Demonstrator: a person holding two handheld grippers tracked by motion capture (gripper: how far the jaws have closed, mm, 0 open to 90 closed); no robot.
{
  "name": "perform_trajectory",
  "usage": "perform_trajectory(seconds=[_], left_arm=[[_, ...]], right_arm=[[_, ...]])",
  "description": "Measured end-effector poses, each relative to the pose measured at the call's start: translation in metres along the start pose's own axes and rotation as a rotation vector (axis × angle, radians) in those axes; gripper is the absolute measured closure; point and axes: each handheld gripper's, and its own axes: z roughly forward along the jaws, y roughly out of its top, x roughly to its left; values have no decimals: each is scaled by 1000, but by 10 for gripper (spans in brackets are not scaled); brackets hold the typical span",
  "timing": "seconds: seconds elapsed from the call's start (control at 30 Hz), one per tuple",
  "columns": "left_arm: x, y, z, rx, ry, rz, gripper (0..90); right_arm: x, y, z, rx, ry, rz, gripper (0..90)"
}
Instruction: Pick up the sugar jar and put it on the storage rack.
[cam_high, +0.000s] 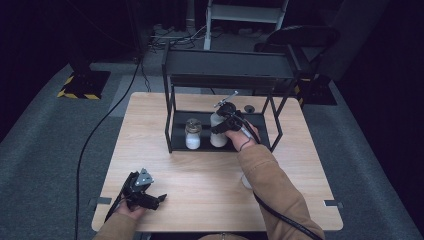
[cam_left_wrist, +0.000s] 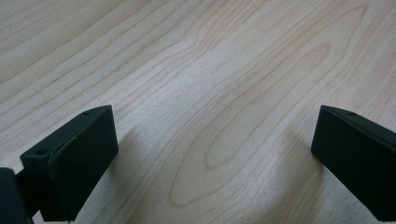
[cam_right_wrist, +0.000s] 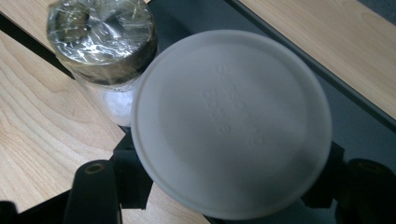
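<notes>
A: Closest up, a white-lidded jar (cam_right_wrist: 231, 123), pinched between the jaws of the right claw (cam_high: 223, 128), lid just above the pads.

B: Pinched firmly?

A: Looks so. Pressed on either flank of the jar, just under the lid. Placed over the dark lower shelf (cam_right_wrist: 359, 121) of the black rack (cam_high: 171, 125); resting on the shelf or just clear of it, impossible to tell.

B: And beside that claw?

A: A second jar (cam_right_wrist: 100, 44) with a crinkly film-wrapped top, just beside the held one, nearly touching its lid rim.

B: Left claw (cam_left_wrist: 210, 158)?

A: Spread wide, nothing between the jaws, low over bare bench (cam_left_wrist: 210, 60), well apart from the rack.

B: Advice for the step, then?

A: Probably a matter of seating the jar on the shelf. Keep it upright and lower it straight. Leave a gap to the neighbour, to avoid a knock. Mind the rack's upper tier above the claw. Let go only once the base sits flat, then back out level, without catching the lid or tipping either jar.
</notes>
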Motion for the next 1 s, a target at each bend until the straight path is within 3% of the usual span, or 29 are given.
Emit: perform_trajectory(seconds=[0.43, 0.6, 0.8, 1.0], left_arm=[[0, 0, 0, 1, 0, -2, 1], [0, 0, 0, 1, 0, -2, 1], [0, 0, 0, 1, 1, -2, 1], [0, 0, 0, 1, 1, -2, 1]], right_arm=[[-2, 3, 6, 38, -23, 37, 338], [-7, 0, 6, 35, -20, 74, 319], [-9, -5, 2, 13, -22, 105, 192], [-12, -19, -15, -57, 5, 106, 150]])
